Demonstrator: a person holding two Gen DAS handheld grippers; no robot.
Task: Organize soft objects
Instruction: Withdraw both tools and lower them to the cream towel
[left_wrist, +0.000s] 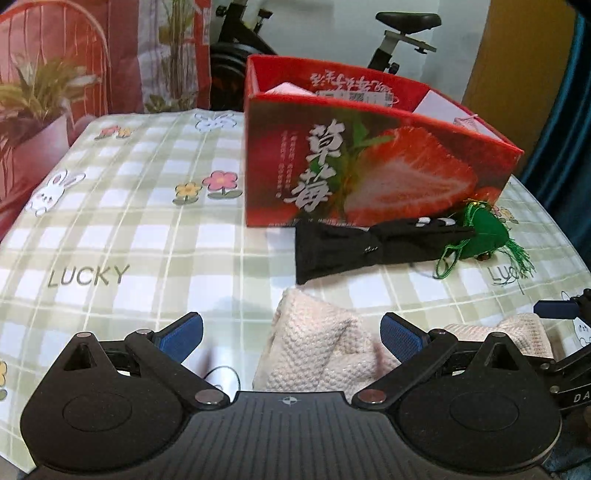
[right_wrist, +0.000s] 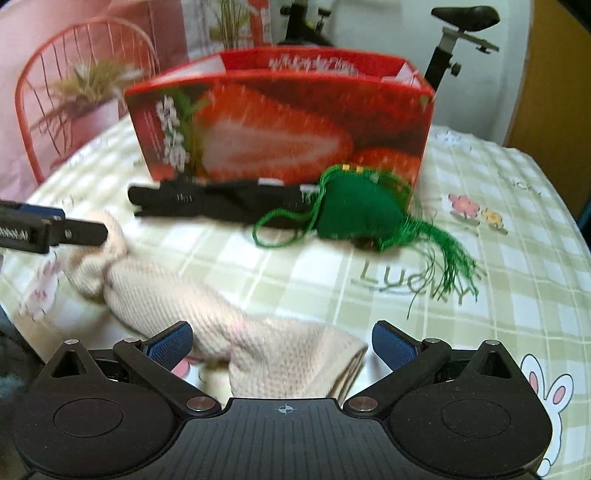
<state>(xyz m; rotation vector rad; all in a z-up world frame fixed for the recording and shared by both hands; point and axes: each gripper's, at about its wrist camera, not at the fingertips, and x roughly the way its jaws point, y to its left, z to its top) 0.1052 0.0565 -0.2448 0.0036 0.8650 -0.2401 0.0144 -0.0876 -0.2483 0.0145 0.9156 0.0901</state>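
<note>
**Left wrist view**
- One red strawberry-printed box (left_wrist: 369, 162) stands open-topped on the checked tablecloth (left_wrist: 129, 229), at about 1 o'clock from the left gripper (left_wrist: 291, 338).
- White contents show inside the box; what they are cannot be told.
- One black cloth item (left_wrist: 354, 247) lies just in front of the box, touching its base.
- One green tasselled pouch (left_wrist: 484, 236) sits at the black item's right end, at about 2 o'clock.
- One cream knitted cloth (left_wrist: 317, 343) lies on the tablecloth between the two blue pads (left_wrist: 181, 339), nearer the right pad.
- The left gripper's jaws stand wide and level, low over the table, gripping nothing.
- At 3 o'clock the right gripper (left_wrist: 557, 308) shows as one blue-tipped finger above the cloth's far end; its spread cannot be told here.
- One exercise bike (left_wrist: 388, 40) and one red wire chair (left_wrist: 55, 55) stand behind the table.

**Right wrist view**
- The same one box (right_wrist: 280, 125) stands at 12 o'clock, blurred.
- One black cloth item (right_wrist: 207, 201) lies along its base; one green pouch (right_wrist: 354, 206) overlaps its right end, tassels trailing toward 4 o'clock.
- One cream knitted cloth (right_wrist: 266, 347) runs from between the right gripper (right_wrist: 282, 343) pads out toward 10 o'clock.
- The right gripper's jaws stand wide, with the cloth's near end lying loose between them.
- At 9 o'clock the left gripper (right_wrist: 85, 232) reaches in sideways, its tip touching the cloth's far end; its spread is not visible from this side.
</note>
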